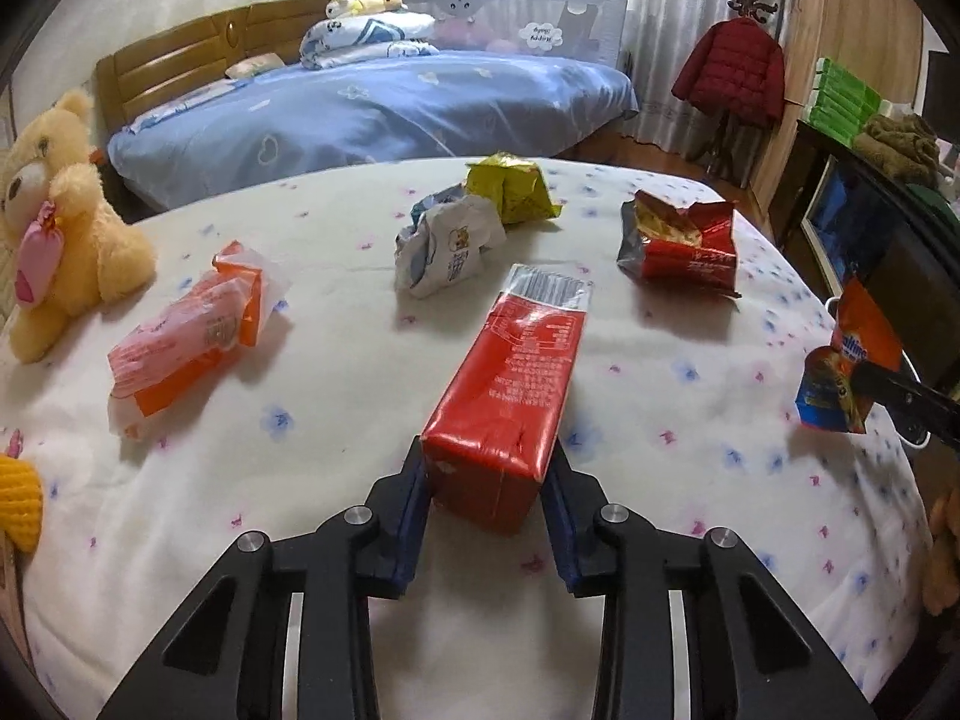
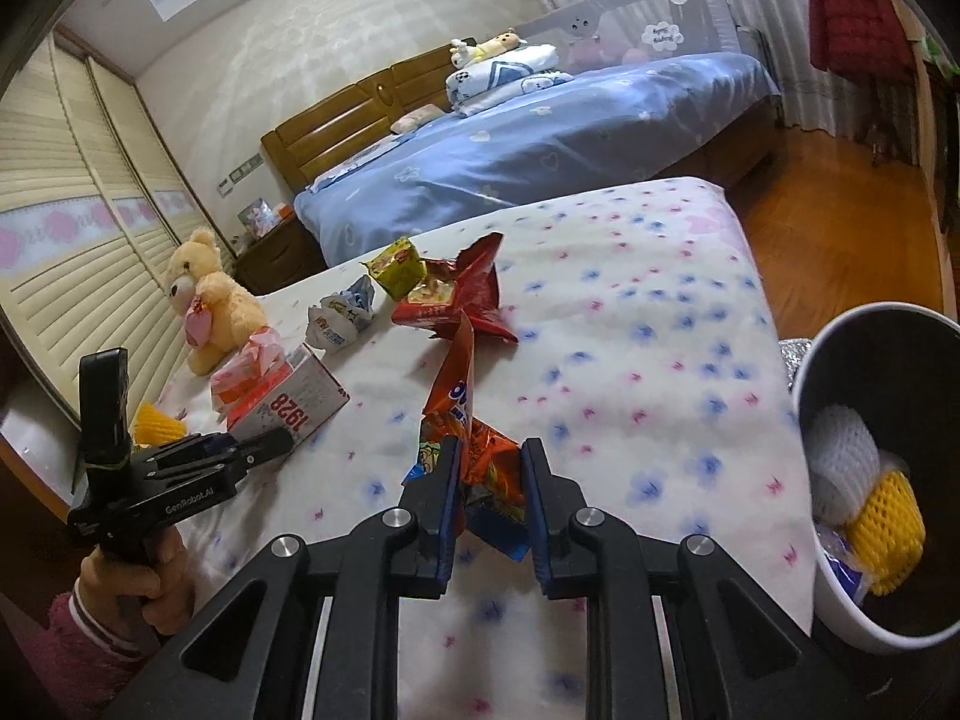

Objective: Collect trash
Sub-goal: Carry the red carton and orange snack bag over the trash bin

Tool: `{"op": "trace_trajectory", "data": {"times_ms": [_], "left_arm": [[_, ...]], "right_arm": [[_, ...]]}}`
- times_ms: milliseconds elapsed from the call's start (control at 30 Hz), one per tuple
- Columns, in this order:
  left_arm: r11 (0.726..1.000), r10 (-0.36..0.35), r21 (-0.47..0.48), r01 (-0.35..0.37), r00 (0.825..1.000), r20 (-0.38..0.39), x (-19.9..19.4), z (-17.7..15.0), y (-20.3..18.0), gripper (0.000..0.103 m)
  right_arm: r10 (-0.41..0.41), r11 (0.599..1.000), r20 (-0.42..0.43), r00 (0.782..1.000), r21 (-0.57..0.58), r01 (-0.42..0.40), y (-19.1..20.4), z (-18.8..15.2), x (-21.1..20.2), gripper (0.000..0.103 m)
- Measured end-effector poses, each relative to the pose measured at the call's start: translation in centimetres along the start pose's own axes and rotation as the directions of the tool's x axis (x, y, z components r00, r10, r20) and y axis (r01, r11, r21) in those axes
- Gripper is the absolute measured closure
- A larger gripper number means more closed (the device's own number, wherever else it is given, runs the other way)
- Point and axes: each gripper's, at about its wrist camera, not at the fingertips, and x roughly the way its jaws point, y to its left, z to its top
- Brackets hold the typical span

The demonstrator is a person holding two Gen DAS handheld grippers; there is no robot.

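L gripper [image 1: 486,480] was clamped on red carton [image 1: 510,384]. R gripper [image 2: 489,474] pinched orange wrapper [image 2: 459,414]; bin [image 2: 864,468] sat to its right w/ foam nets inside.

We read "1928" in red digits on the white side of the red box [image 2: 300,405], just ahead of the left gripper [image 2: 273,441], whose black body carries "GenRobot.AI" in white. Other packet print is too blurred to read.

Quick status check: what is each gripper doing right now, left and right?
Left gripper: closed on the red carton.
Right gripper: closed on the orange snack wrapper, near the trash bin.
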Motion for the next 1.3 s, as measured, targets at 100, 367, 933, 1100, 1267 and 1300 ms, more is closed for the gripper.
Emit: {"op": "trace_trajectory", "data": {"times_ms": [100, 367, 933, 1100, 1267, 1300], "left_arm": [[1.0, -0.017, -0.021, 0.017, 1.0, 0.013, -0.5, -0.3, -0.7, 0.071], [0.995, -0.093, -0.02, 0.094, 0.994, 0.054, -2.3, -1.0, -4.6, 0.072], [0.965, -0.244, 0.107, 0.24, 0.969, 0.032, -2.2, -0.5, -13.7, 0.072], [0.961, -0.249, 0.127, 0.245, 0.968, 0.017, -1.8, -0.4, -15.5, 0.072], [0.954, -0.266, 0.147, 0.261, 0.964, 0.012, -1.5, -0.1, -17.2, 0.072], [0.953, -0.268, 0.15, 0.263, 0.963, 0.013, -1.6, -0.2, -17.5, 0.072]], "right_arm": [[-0.008, 1.0, 0.009, 1.0, 0.006, 0.008, -0.5, -0.1, -0.6, 0.084], [-0.048, 0.998, 0.035, 0.998, 0.04, 0.046, -2.7, -0.7, -2.7, 0.084], [-0.18, 0.974, 0.095, 0.979, 0.16, 0.163, -8.7, -2.3, -8.6, 0.084], [-0.209, 0.963, 0.102, 0.972, 0.192, 0.187, -10.2, -2.8, -9.8, 0.084], [-0.232, 0.955, 0.109, 0.967, 0.214, 0.205, -11.2, -3.2, -10.7, 0.084], [-0.233, 0.954, 0.11, 0.966, 0.216, 0.206, -11.4, -3.3, -10.8, 0.084]]}}
